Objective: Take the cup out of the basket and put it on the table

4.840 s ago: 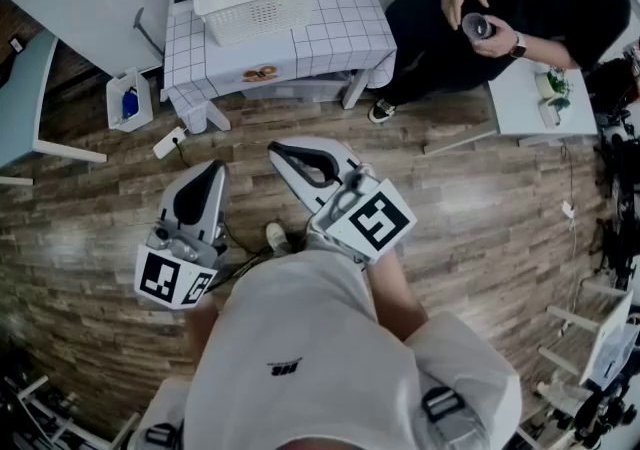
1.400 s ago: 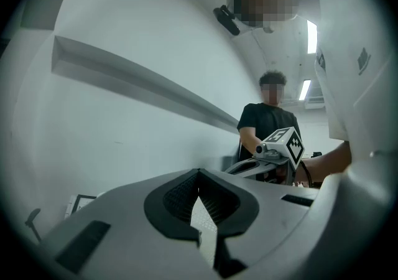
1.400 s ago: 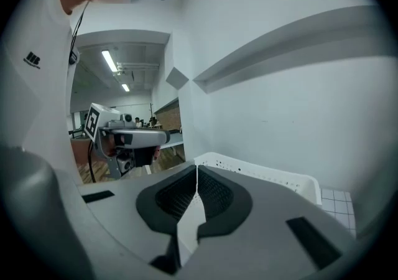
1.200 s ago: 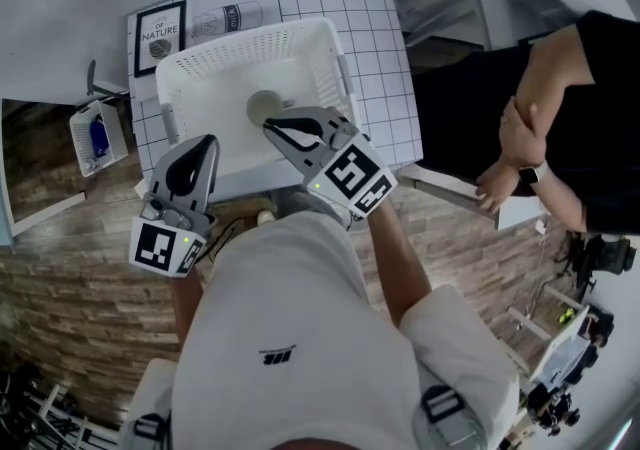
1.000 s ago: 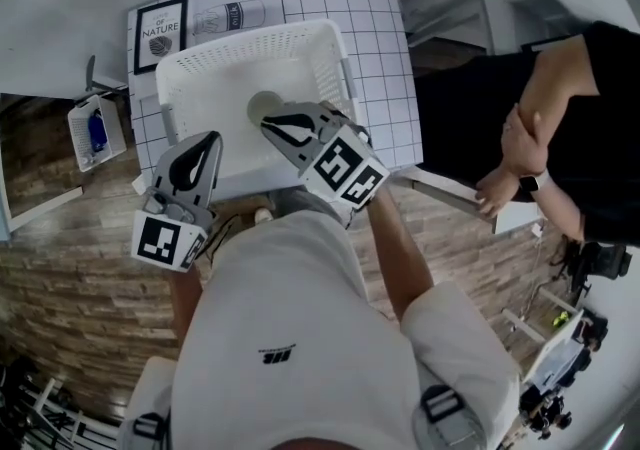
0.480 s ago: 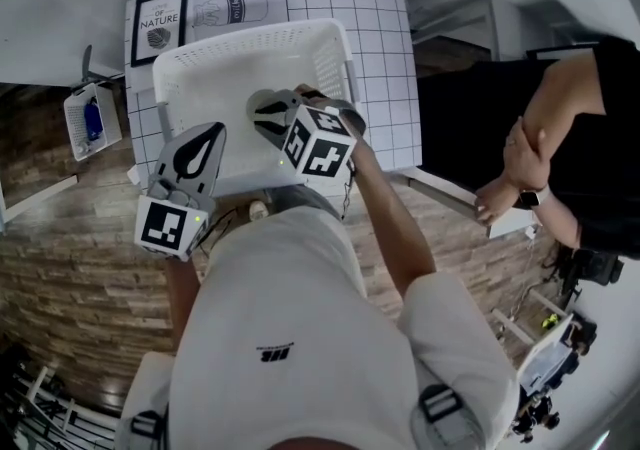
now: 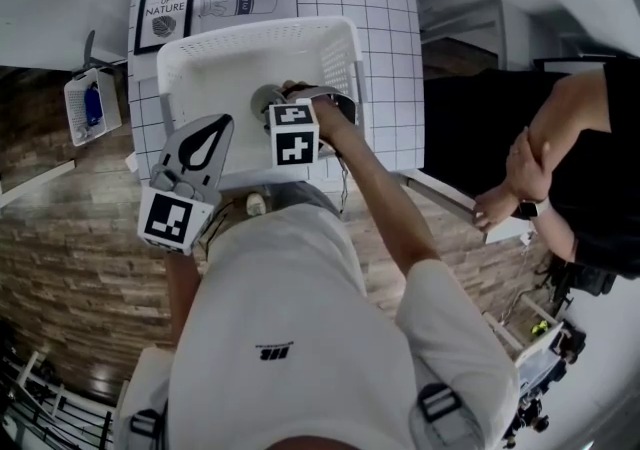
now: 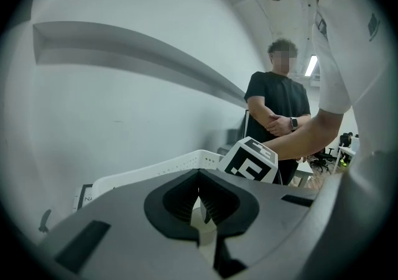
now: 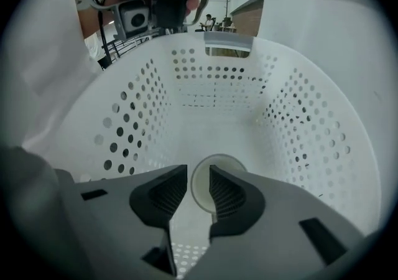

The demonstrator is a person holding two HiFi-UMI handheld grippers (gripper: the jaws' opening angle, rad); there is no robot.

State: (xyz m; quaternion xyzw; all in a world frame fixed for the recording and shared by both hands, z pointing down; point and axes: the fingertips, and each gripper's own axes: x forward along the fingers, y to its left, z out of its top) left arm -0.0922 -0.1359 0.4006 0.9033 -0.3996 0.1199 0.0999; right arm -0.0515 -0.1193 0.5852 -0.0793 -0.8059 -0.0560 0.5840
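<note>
A pale cup (image 7: 265, 98) stands in the white perforated basket (image 7: 250, 30) on the grid-patterned table (image 7: 390, 58). My right gripper (image 7: 281, 103) reaches down into the basket at the cup, its marker cube uppermost. In the right gripper view the cup (image 9: 200, 180) shows its round mouth, and the right gripper (image 9: 198, 179) is open by a narrow gap, with one jaw outside the cup's wall and the other over its mouth. My left gripper (image 7: 214, 126) hovers at the basket's near edge, and the left gripper (image 8: 200, 193) is shut on nothing.
A framed print (image 7: 165, 10) and a flat bottle picture (image 7: 232, 3) lie behind the basket. A small bin (image 7: 88, 103) sits on the floor at the left. A person in black (image 7: 585, 168) stands at the right, by a low white stand (image 7: 470, 206).
My right gripper has tipped downward into the basket and its jaws have narrowed around the cup's wall. The left gripper has edged slightly toward the basket.
</note>
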